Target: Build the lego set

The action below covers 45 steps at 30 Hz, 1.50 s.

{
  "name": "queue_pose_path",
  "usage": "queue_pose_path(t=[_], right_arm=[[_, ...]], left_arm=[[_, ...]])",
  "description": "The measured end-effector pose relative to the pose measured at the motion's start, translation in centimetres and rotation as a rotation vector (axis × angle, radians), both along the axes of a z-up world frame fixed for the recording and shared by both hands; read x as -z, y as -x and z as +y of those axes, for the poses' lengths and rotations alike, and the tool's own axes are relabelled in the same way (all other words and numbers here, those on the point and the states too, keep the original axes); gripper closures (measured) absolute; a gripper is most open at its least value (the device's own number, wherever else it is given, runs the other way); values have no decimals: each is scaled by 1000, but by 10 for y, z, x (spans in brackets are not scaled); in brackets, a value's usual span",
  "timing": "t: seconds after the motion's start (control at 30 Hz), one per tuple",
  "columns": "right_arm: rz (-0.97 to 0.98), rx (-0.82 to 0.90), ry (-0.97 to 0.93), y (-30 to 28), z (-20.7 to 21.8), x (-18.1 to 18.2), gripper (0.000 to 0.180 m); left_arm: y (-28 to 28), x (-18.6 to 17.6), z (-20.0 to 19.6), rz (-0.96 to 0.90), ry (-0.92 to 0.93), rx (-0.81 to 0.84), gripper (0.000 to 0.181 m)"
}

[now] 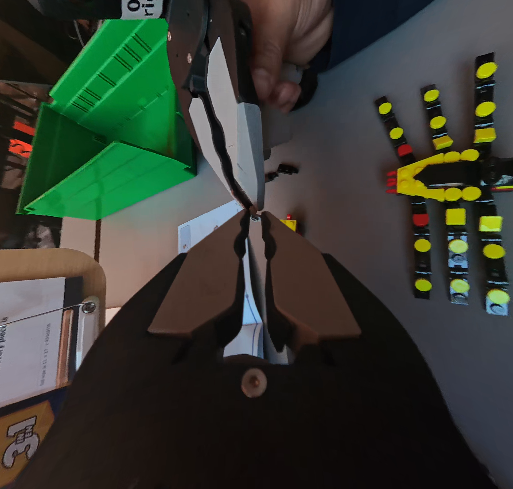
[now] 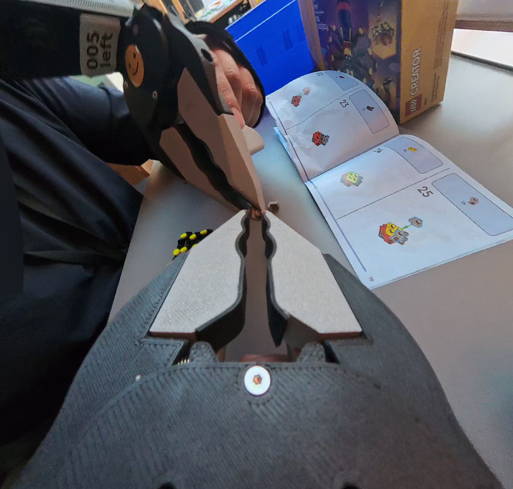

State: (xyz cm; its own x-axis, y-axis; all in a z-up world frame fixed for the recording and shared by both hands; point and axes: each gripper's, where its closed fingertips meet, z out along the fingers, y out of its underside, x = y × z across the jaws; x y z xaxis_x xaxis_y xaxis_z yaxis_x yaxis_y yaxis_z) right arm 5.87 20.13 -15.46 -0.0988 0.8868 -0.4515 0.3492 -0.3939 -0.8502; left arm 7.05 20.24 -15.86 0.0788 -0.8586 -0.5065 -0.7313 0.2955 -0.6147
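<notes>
Left wrist view: left gripper (image 1: 254, 217) nipped on a tiny grey piece (image 1: 254, 218) at its tips, the right gripper's tips meeting it from straight ahead. Right wrist view: right gripper (image 2: 256, 212) closed on the same small piece (image 2: 256, 213); left gripper (image 2: 256, 208) bears down from ahead-left. A loose tan piece (image 2: 273, 206) lies just right of the tips. Booklet (image 2: 388, 184) open to the right, box (image 2: 388, 45) beyond it. Black-and-yellow model (image 1: 455, 176) well to the left gripper's right, on the tabletop (image 1: 347, 295).

Judged step: joining or handing over a small part mid-air. Next move calls for a straight, gentle press, tips aligned, neither letting go early.
</notes>
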Motion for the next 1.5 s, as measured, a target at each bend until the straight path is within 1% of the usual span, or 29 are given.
queue_pose_path(t=[0.17, 0.3, 0.63, 1.0, 1.23, 1.3, 1.4, 1.5], right_arm=[[-40, 52, 9, 1, 6, 6, 175], [-27, 52, 20, -1, 6, 3, 175], [-66, 29, 35, 2, 1, 10, 174], [-83, 51, 15, 6, 1, 12, 175], [-79, 54, 55, 6, 2, 12, 174], [-78, 66, 71, 5, 3, 11, 174], [-58, 95, 138, 6, 5, 7, 163], [-75, 152, 141, 9, 10, 9, 165]], left_arm=[[1, 5, 7, 28, -84, -67, 176], [0, 2, 7, 20, -140, -74, 176], [3, 8, 1, 40, -136, -103, 176], [7, 8, 0, 20, -127, -130, 176], [6, 8, 1, 9, -122, -138, 176], [7, 9, 4, 5, -105, -162, 176], [12, 9, 11, 40, -160, -202, 176], [13, 11, 14, 55, -175, -226, 176]])
